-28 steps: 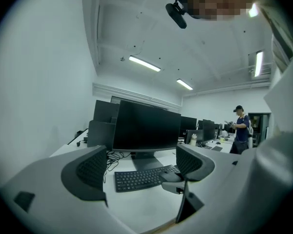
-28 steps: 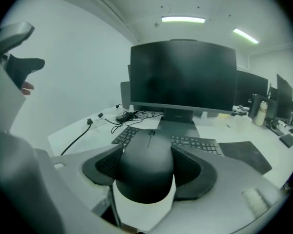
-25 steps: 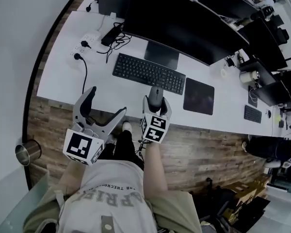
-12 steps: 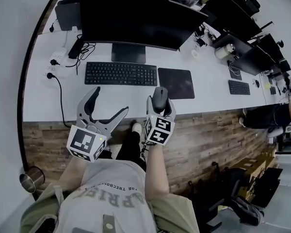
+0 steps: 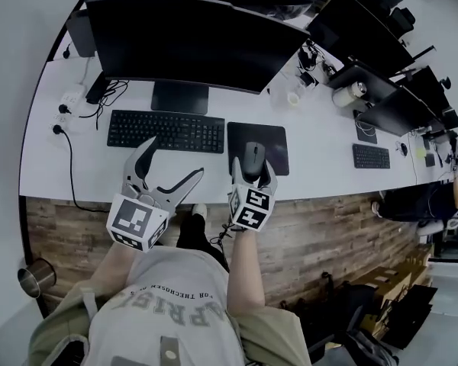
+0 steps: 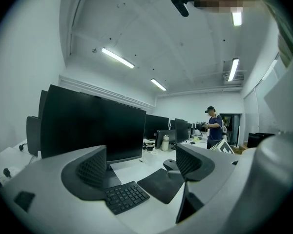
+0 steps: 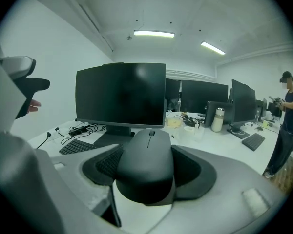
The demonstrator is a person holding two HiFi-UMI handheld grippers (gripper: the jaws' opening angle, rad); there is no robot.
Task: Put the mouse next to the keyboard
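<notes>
A dark grey mouse [image 5: 253, 159] [image 7: 146, 162] sits between the jaws of my right gripper [image 5: 253, 168] [image 7: 147, 167], which is shut on it and holds it above the near edge of the black mouse pad [image 5: 275, 137] [image 6: 160, 185]. The black keyboard [image 5: 166, 130] [image 6: 125, 196] lies left of the pad, in front of the monitor stand. My left gripper [image 5: 170, 164] [image 6: 142, 165] hangs open and empty over the desk's front edge, just below the keyboard's right half.
A large black monitor [image 5: 191, 40] stands behind the keyboard on the white desk [image 5: 53, 166]. Cables and a power strip [image 5: 71, 97] lie at the desk's left. More monitors, a cup and a second keyboard [image 5: 370, 156] fill the right. A person [image 7: 287, 116] stands at the far right.
Both grippers have moved right along the desk. The mouse in my right gripper has gone from below the keyboard's right end to over the mouse pad. The left gripper stays open.
</notes>
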